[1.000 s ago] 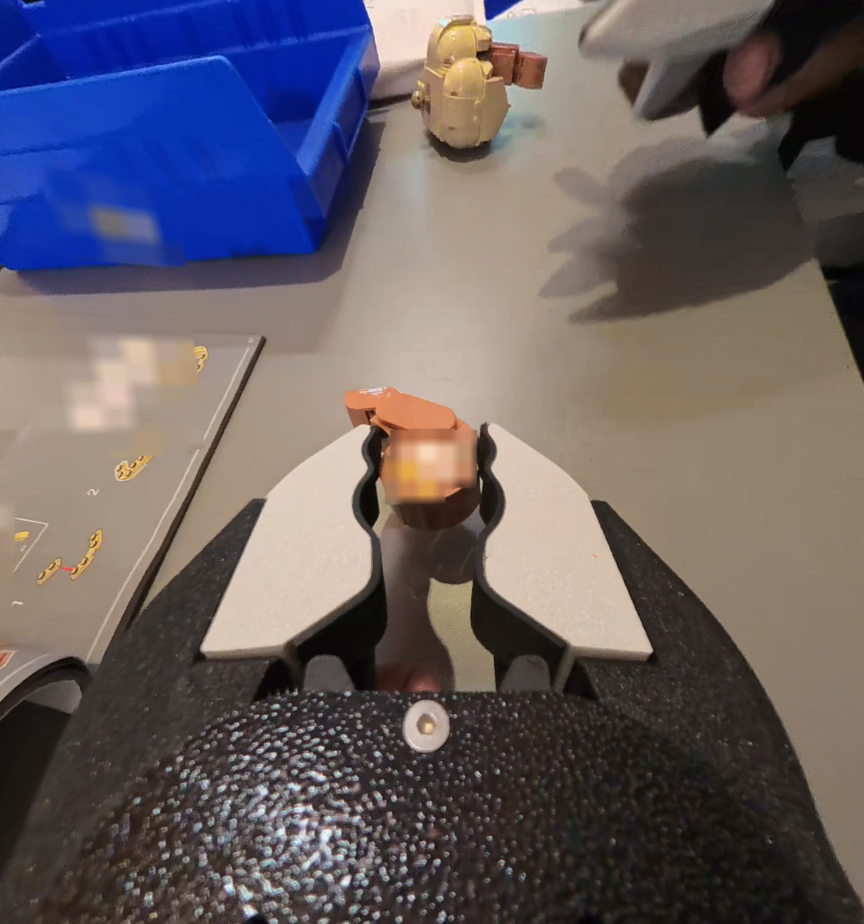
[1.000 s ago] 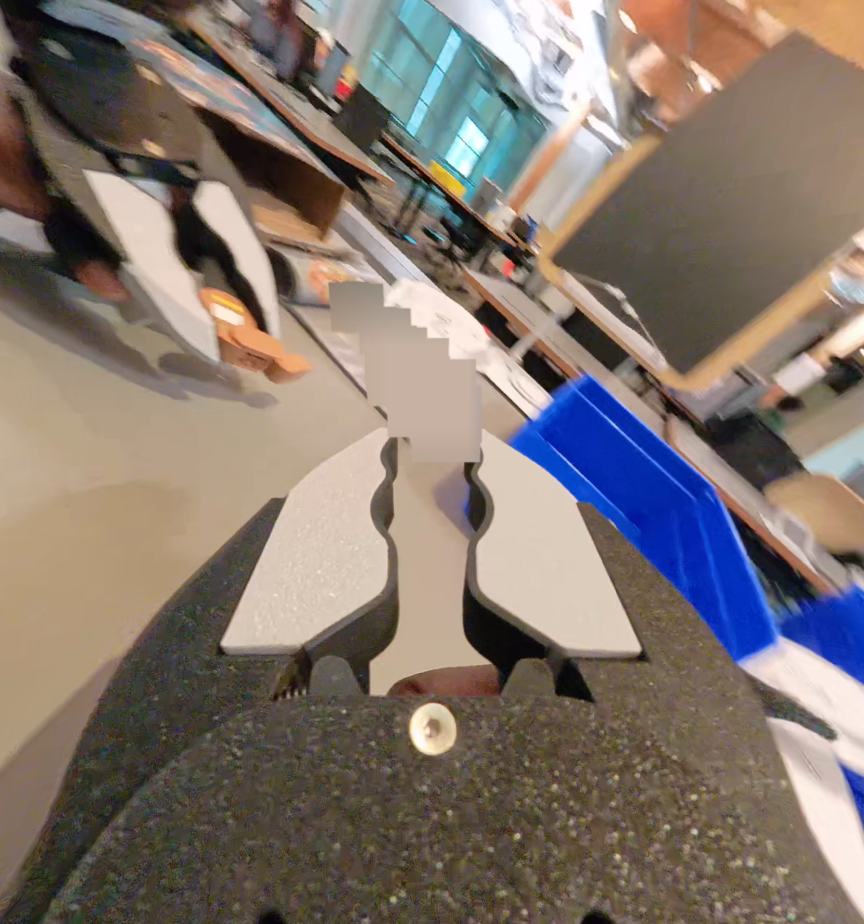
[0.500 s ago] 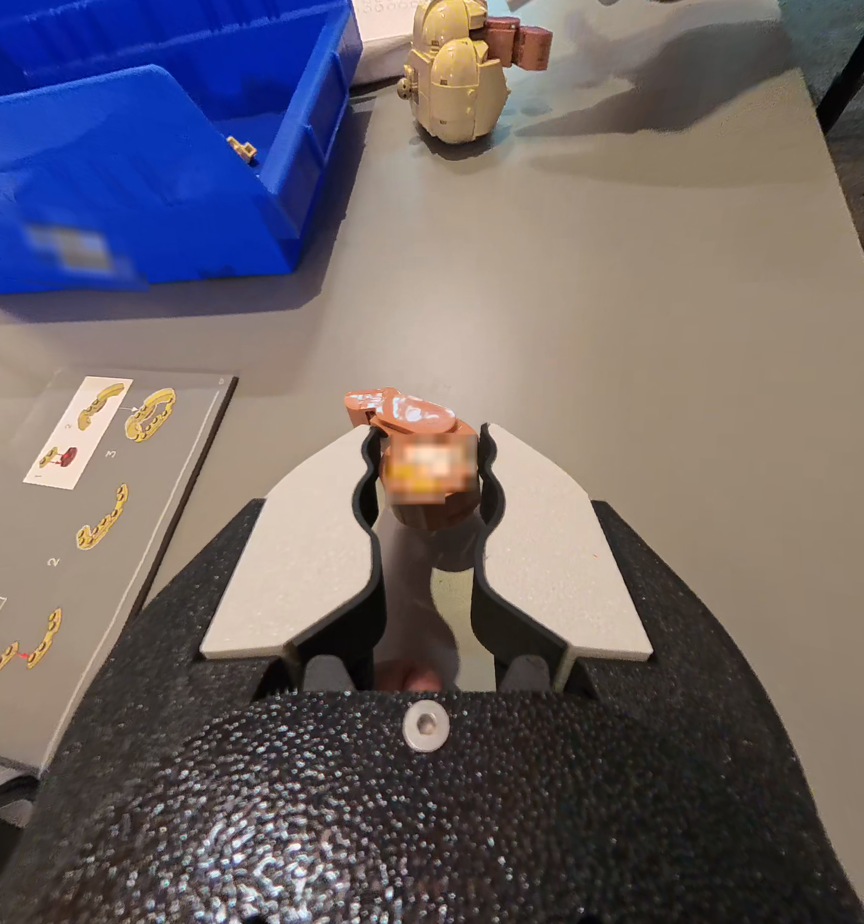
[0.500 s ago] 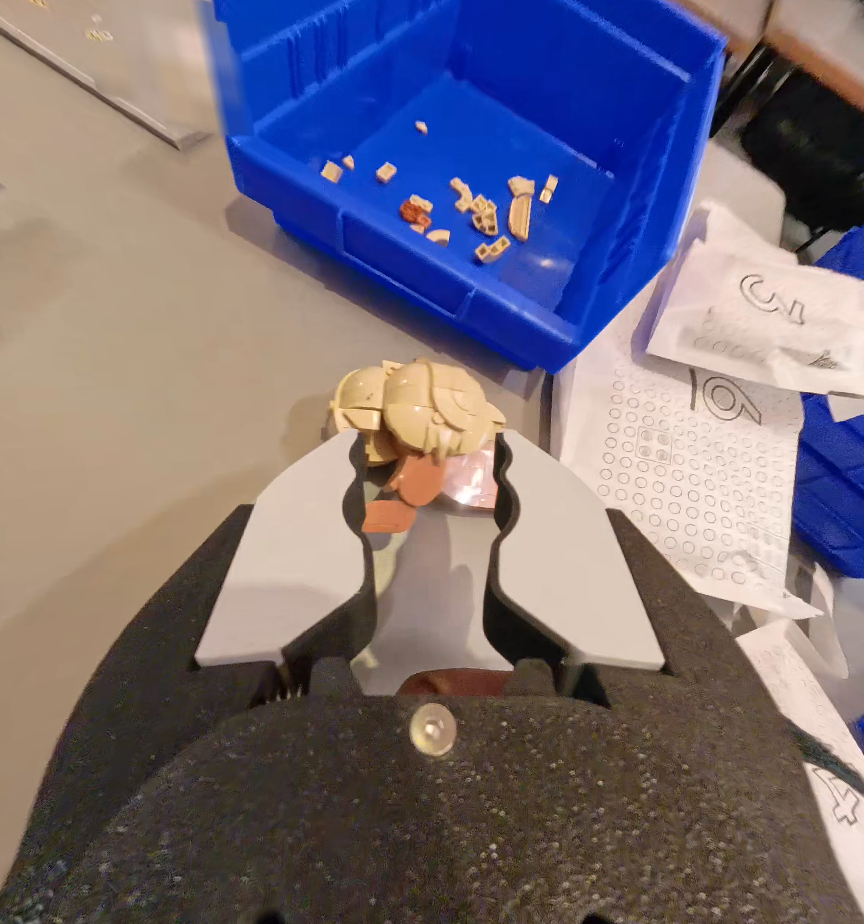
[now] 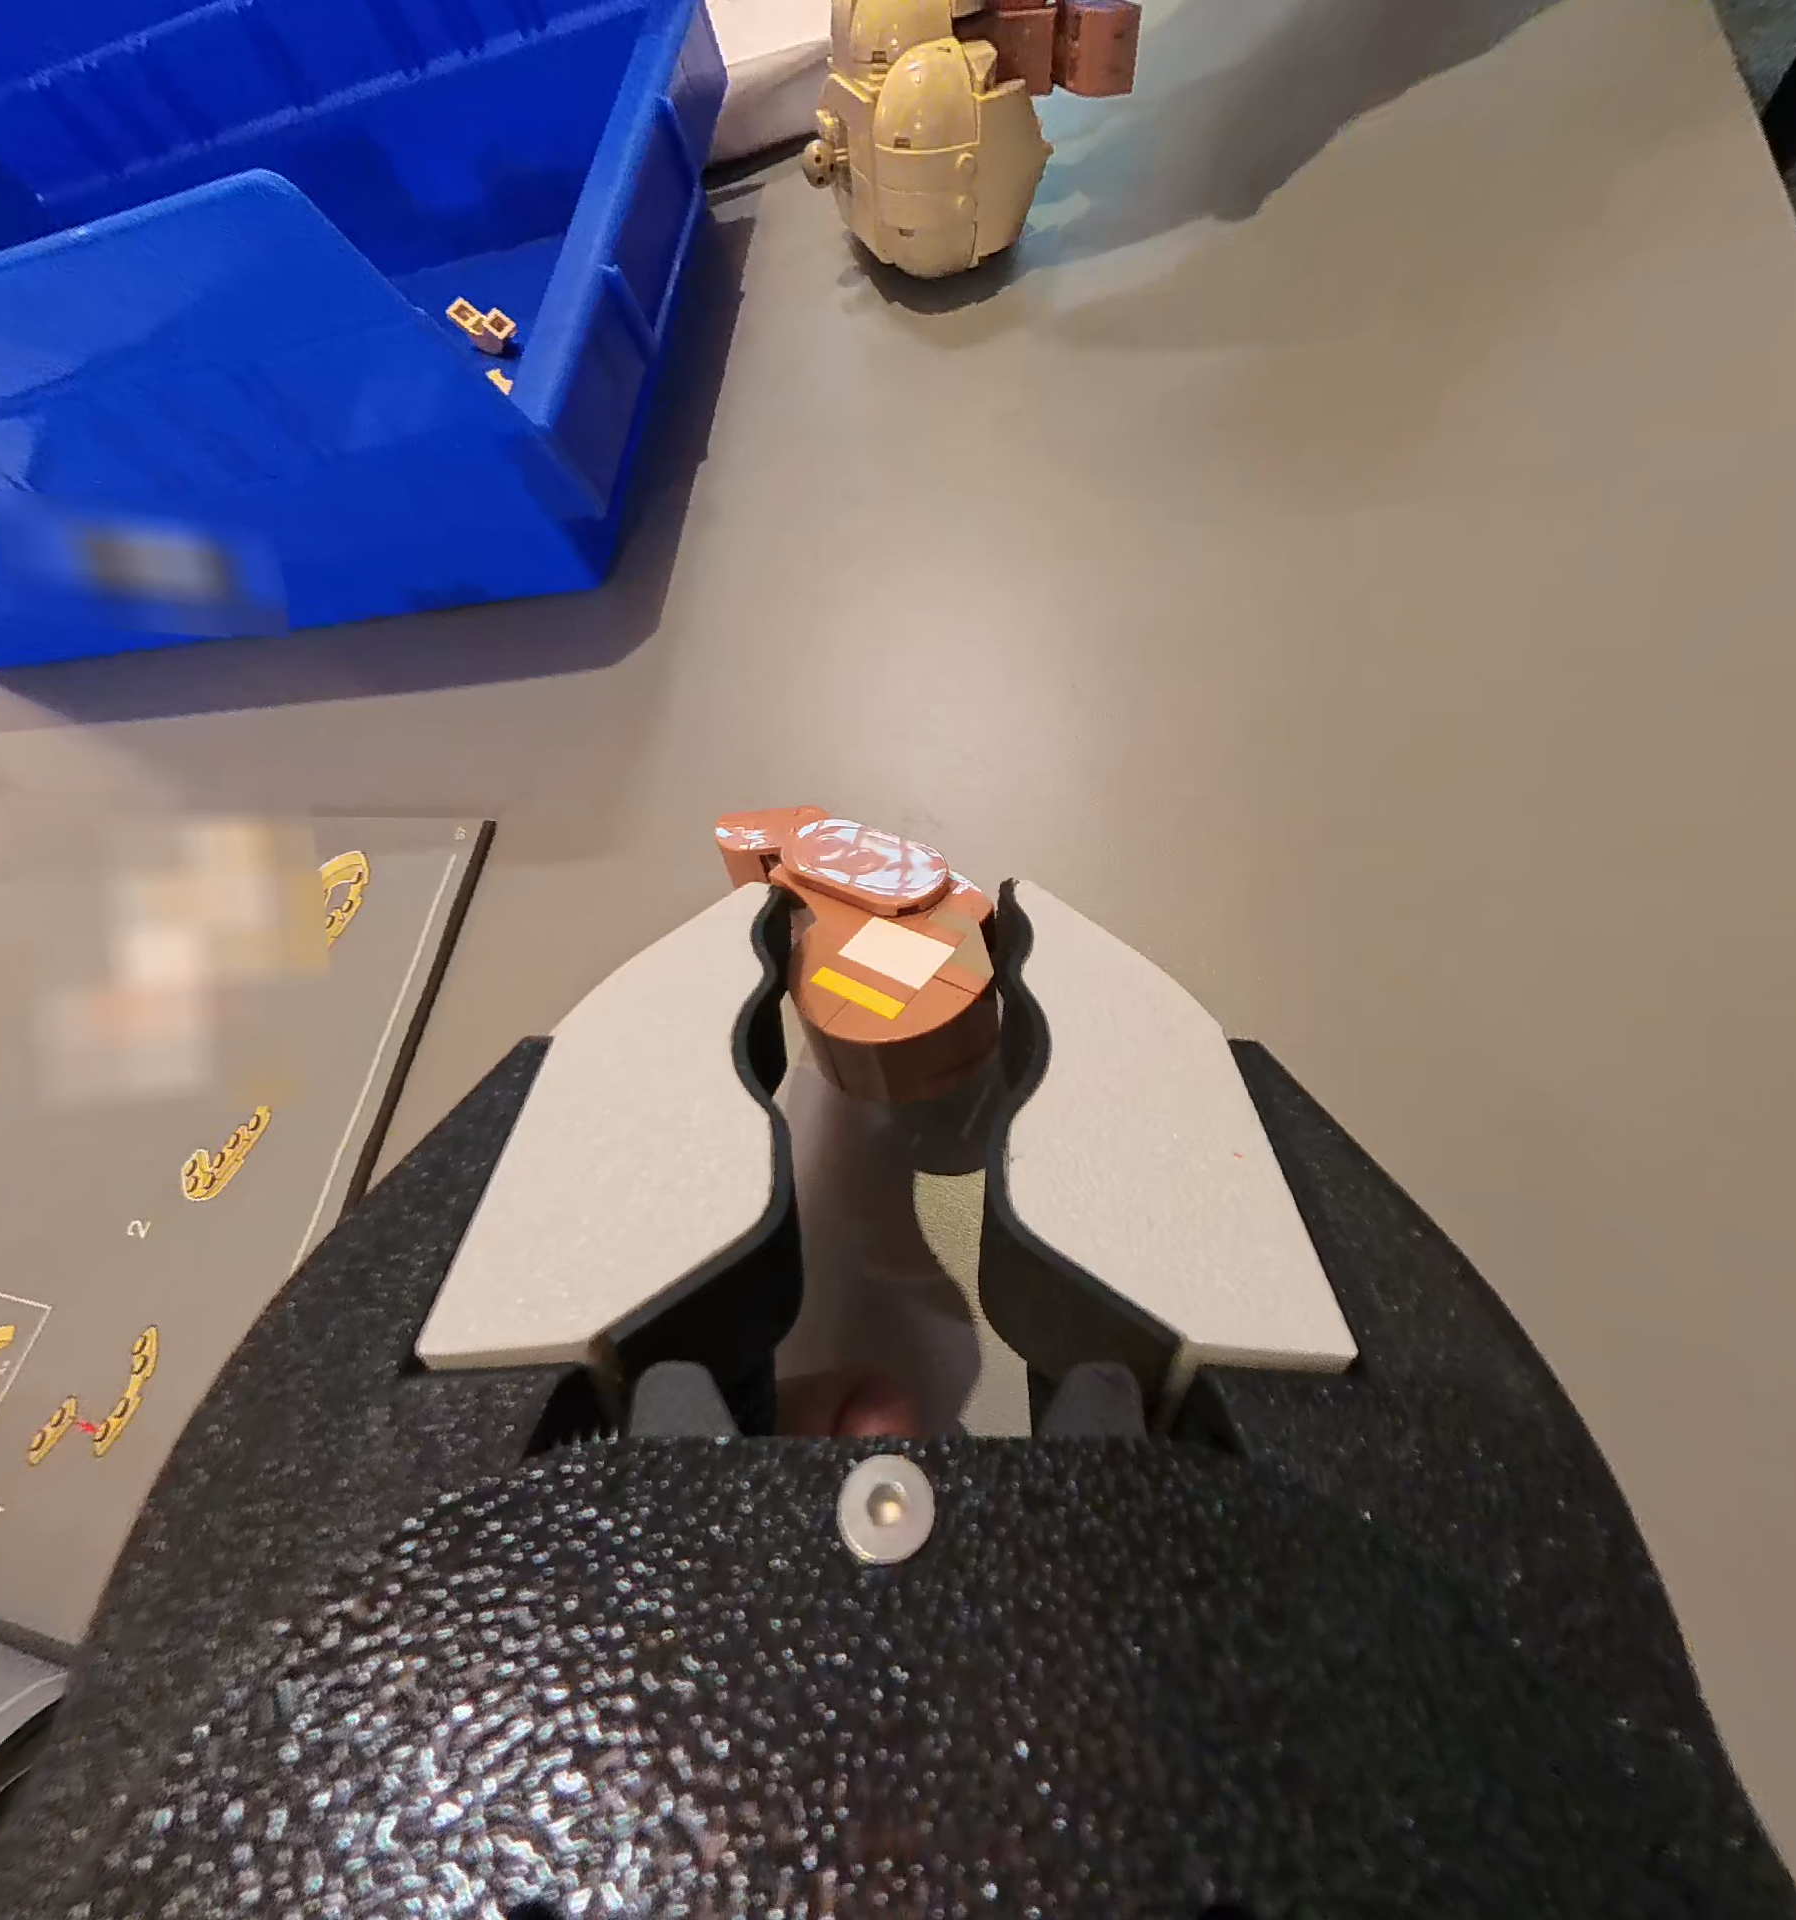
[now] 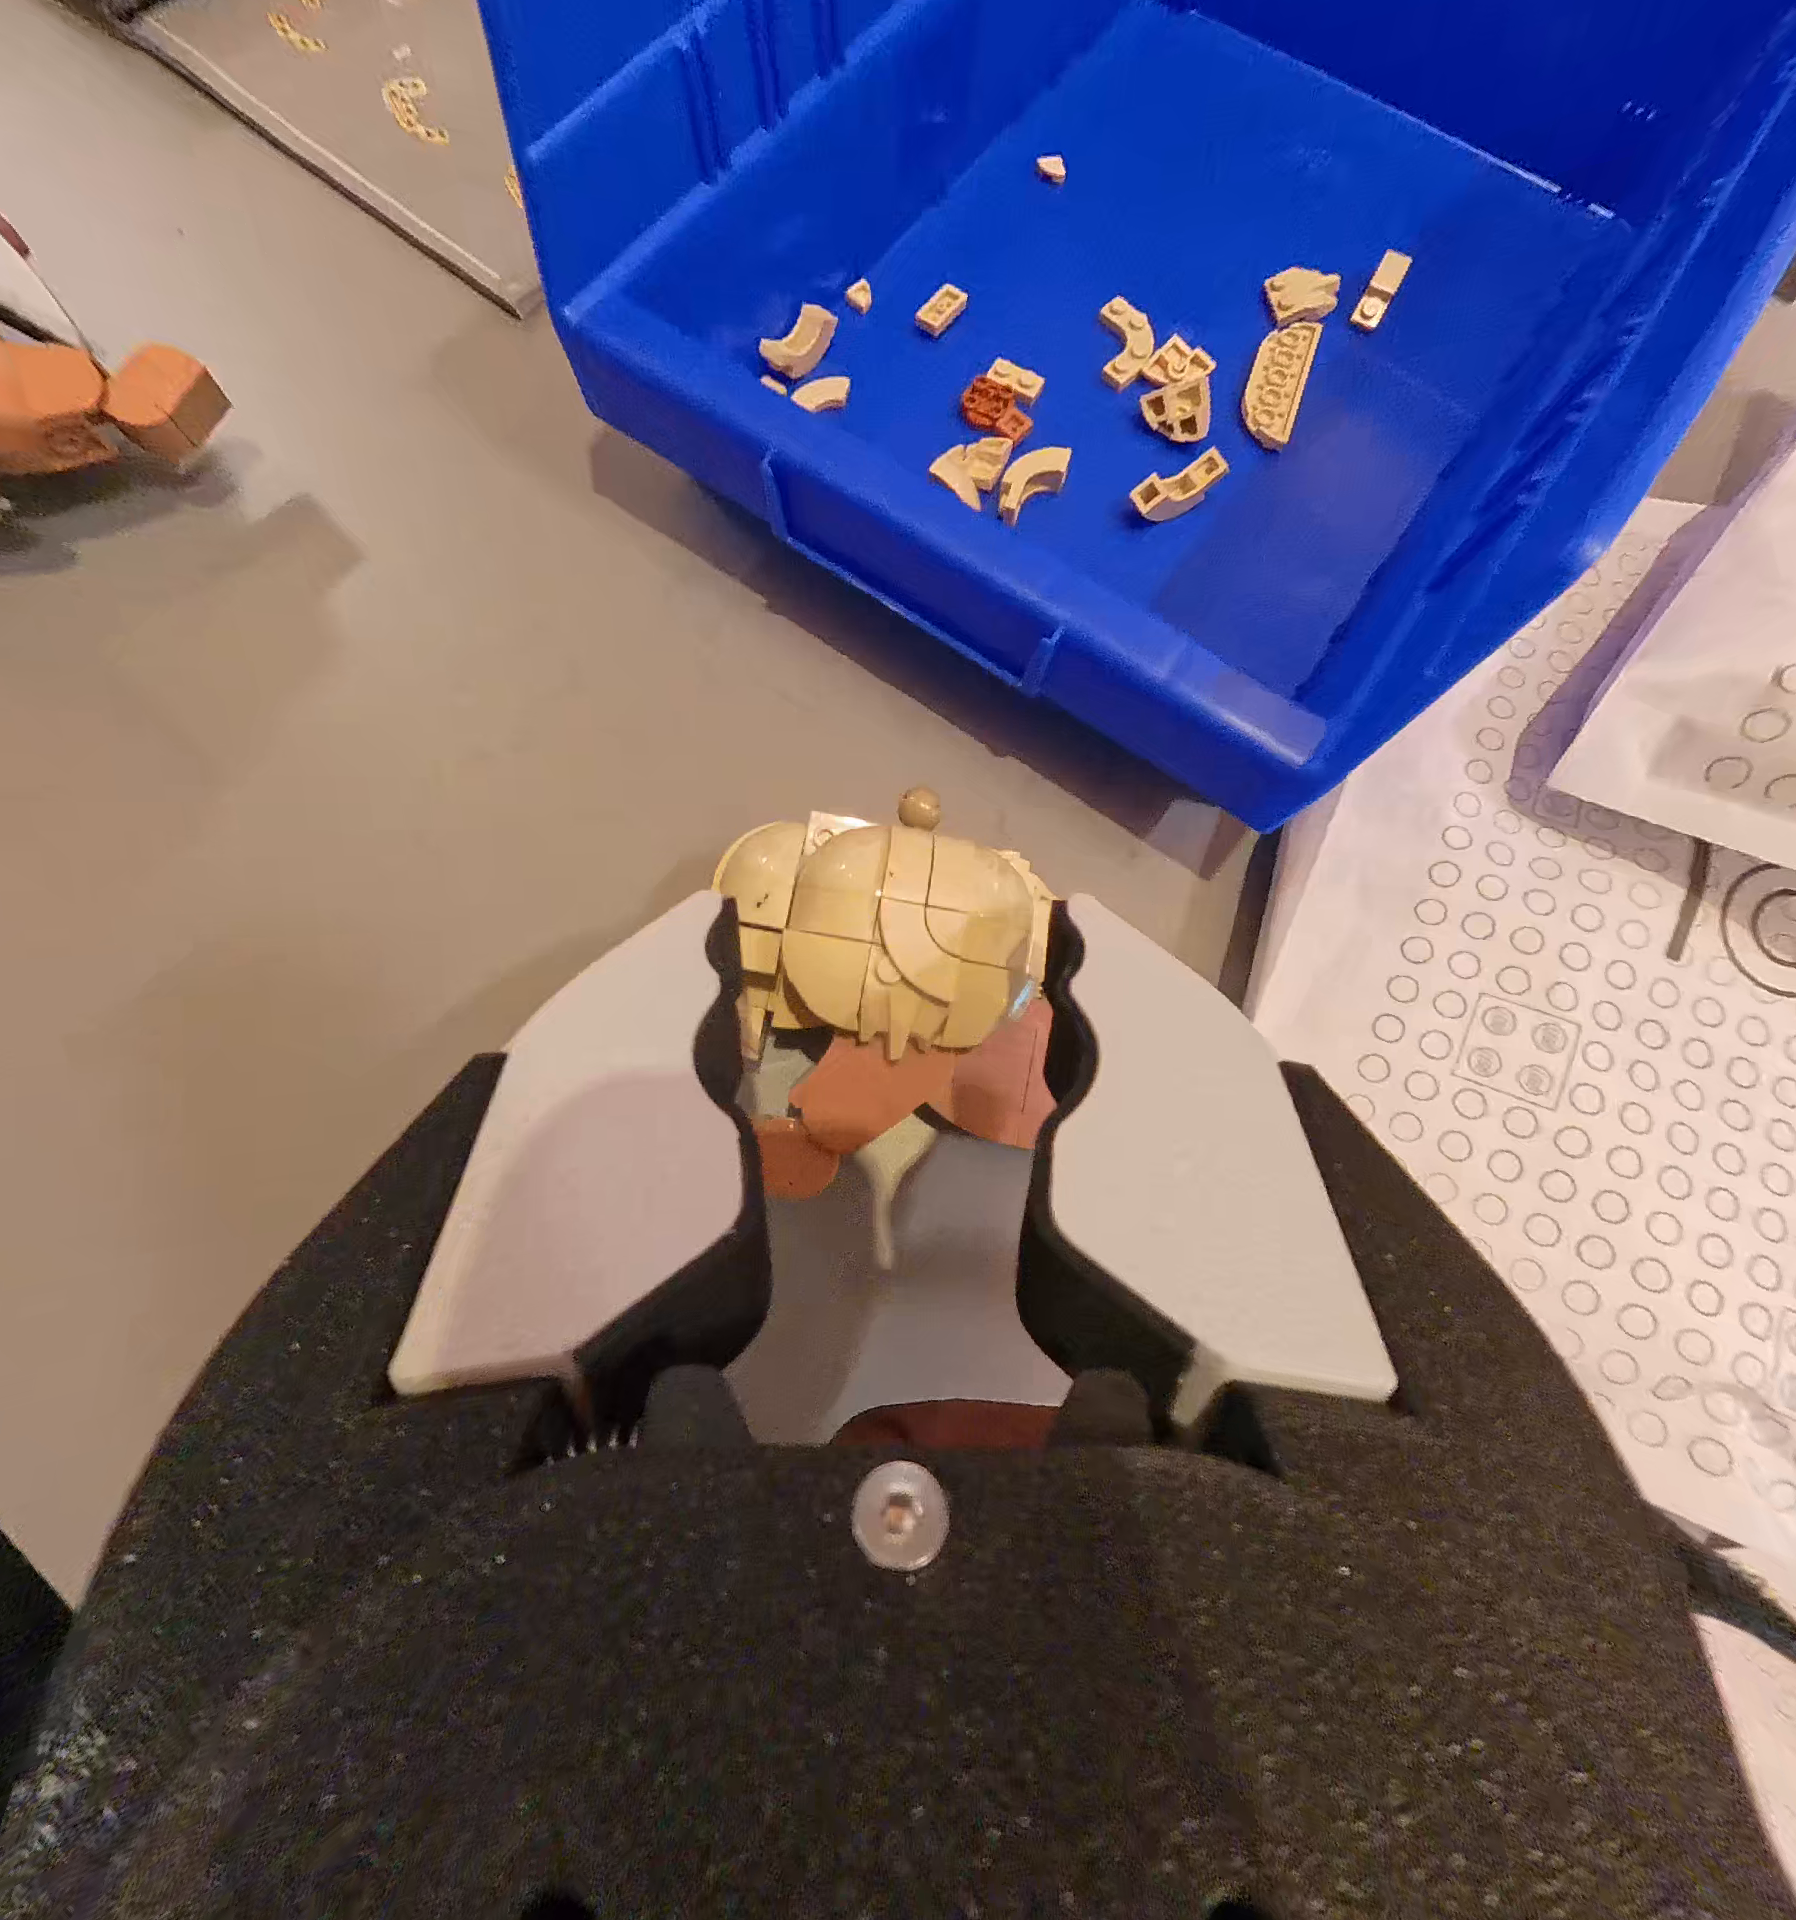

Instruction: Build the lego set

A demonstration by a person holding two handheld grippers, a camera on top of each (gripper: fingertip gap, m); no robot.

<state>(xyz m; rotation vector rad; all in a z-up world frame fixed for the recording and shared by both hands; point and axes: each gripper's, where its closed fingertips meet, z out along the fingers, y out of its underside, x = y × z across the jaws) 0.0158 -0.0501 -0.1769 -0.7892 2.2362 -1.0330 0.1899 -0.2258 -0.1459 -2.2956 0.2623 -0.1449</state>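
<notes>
We see the left gripper [image 5: 883, 997] pinching a rounded reddish-brown brick assembly [image 5: 878, 977] with a cream tile and a yellow strip on top; both black pads press its sides, and it is held clear of the grey table [image 5: 1341, 675].

The right gripper [image 6: 889, 997] stands spread around a tan domed brick model with reddish-brown parts underneath [image 6: 894, 935], which sits on the table between the fingers. We cannot tell whether the pads touch it; a sliver of gap shows on the left side.

A blue plastic bin [image 6: 977, 582] lies just beyond the model and holds loose tan and reddish-brown brick pieces [image 6: 1081, 384]. A white sheet printed with circles [image 6: 1600, 1091] lies right of the model. A grey instruction booklet [image 5: 198, 1143] lies left of the left gripper.
</notes>
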